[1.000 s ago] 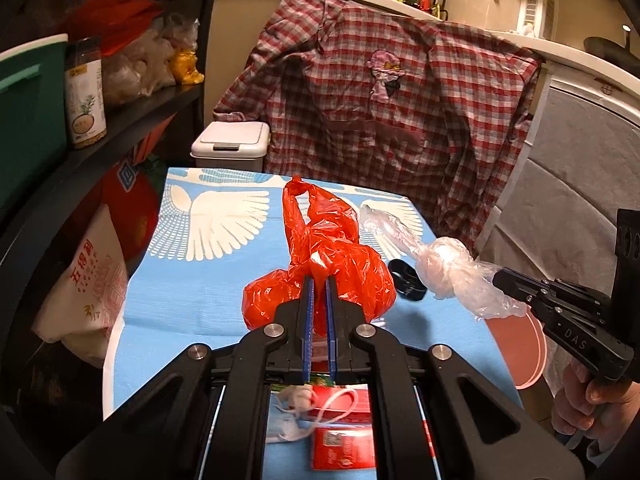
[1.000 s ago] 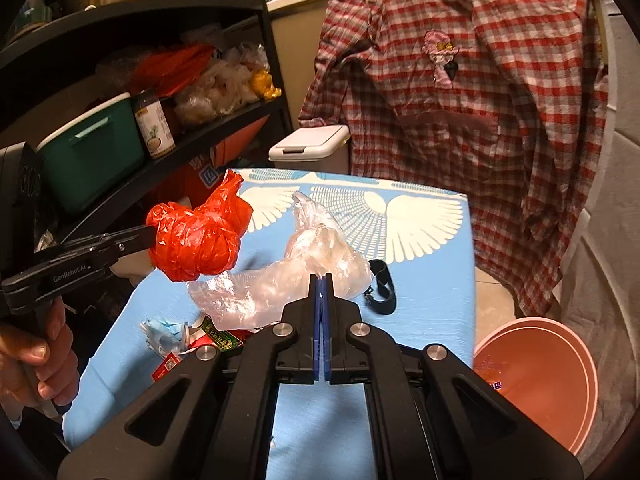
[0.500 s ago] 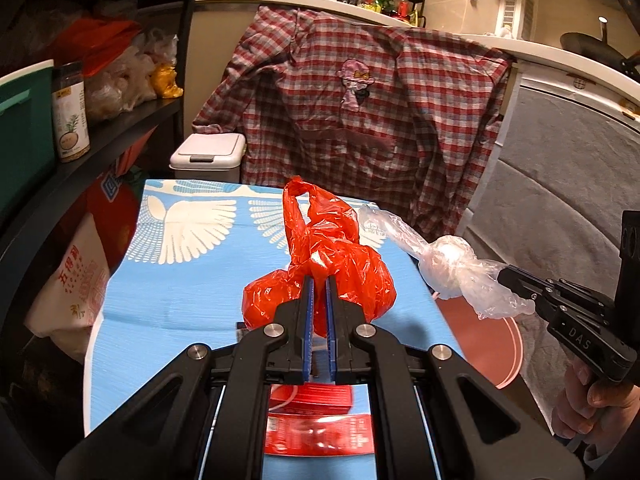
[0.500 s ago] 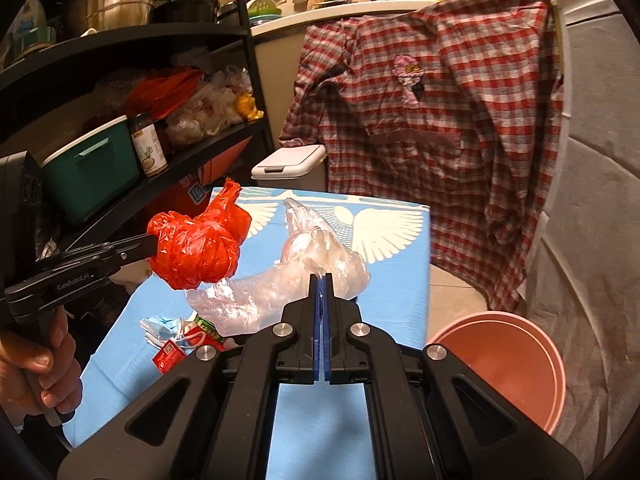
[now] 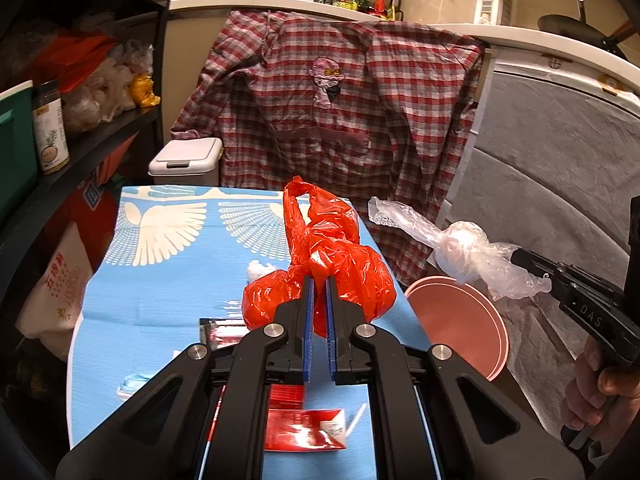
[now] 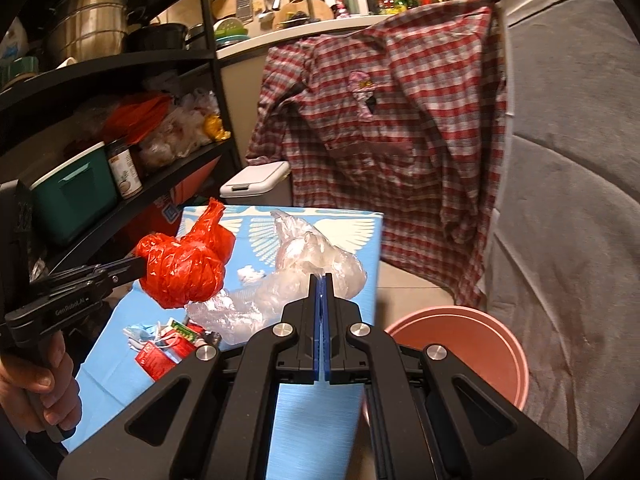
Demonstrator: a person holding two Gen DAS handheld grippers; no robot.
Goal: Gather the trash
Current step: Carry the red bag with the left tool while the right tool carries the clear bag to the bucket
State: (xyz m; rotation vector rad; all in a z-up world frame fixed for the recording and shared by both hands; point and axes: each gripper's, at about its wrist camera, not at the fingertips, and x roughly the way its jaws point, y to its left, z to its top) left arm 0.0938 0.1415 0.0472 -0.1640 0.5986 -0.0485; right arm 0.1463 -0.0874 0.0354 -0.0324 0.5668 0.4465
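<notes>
My left gripper (image 5: 319, 280) is shut on a knotted red plastic bag (image 5: 320, 268), held up above the blue table (image 5: 168, 280); the same red bag (image 6: 184, 264) shows at the left of the right wrist view. A crumpled clear plastic bag (image 6: 296, 272) hangs from my right gripper (image 6: 322, 278), which is shut on it; in the left wrist view that clear bag (image 5: 460, 252) hangs over the pink bucket (image 5: 456, 320) beside the table. Red wrappers (image 5: 304, 428) and a blue face mask (image 6: 144, 332) lie on the table below. A white scrap (image 5: 258, 270) lies further up the table.
The pink bucket (image 6: 472, 348) stands on the floor right of the table. A white lidded bin (image 5: 186, 162) sits beyond the table's far end, a plaid shirt (image 5: 340, 120) hangs behind. Black shelves (image 6: 120, 200) with a green box (image 6: 68, 200) and a jar line the left. A grey cover (image 6: 568, 220) fills the right.
Both grippers with their bags have drifted right; the clear bag has left the table's edge and now hangs over the pink bucket. A black object on the table has dropped out of view.
</notes>
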